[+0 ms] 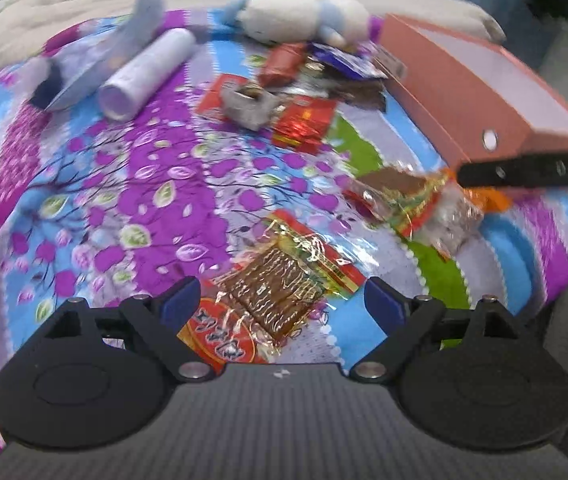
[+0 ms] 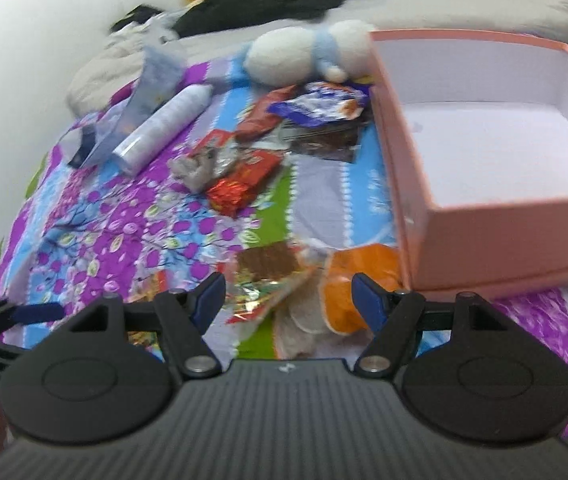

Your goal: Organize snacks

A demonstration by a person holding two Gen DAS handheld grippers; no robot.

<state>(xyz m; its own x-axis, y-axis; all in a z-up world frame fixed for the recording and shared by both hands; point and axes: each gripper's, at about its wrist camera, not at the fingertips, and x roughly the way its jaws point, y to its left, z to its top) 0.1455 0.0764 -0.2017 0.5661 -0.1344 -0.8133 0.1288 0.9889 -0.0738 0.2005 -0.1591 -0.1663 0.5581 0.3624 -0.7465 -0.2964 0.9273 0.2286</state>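
My left gripper [image 1: 282, 300] is open, low over a clear packet of brown dried-tofu snack [image 1: 280, 290] lying on the floral bedspread [image 1: 124, 184]. My right gripper [image 2: 288, 296] is open above an orange-and-clear snack packet [image 2: 347, 280] and a second brown snack packet [image 2: 268, 268], right beside the open pink box [image 2: 483, 128]. The box is empty inside; in the left wrist view it [image 1: 463, 84] stands at the right. A pile of red, blue and silver snack wrappers [image 1: 295, 88] lies farther back; it also shows in the right wrist view [image 2: 280, 132].
A white plush toy [image 1: 303, 16] lies at the far edge of the bed. A white cylinder [image 1: 144, 76] and a pale blue carton [image 1: 84, 76] lie at the back left. Dark clothes and a beige pillow [image 2: 463, 4] are behind. The right gripper's finger [image 1: 531, 170] shows in the left view.
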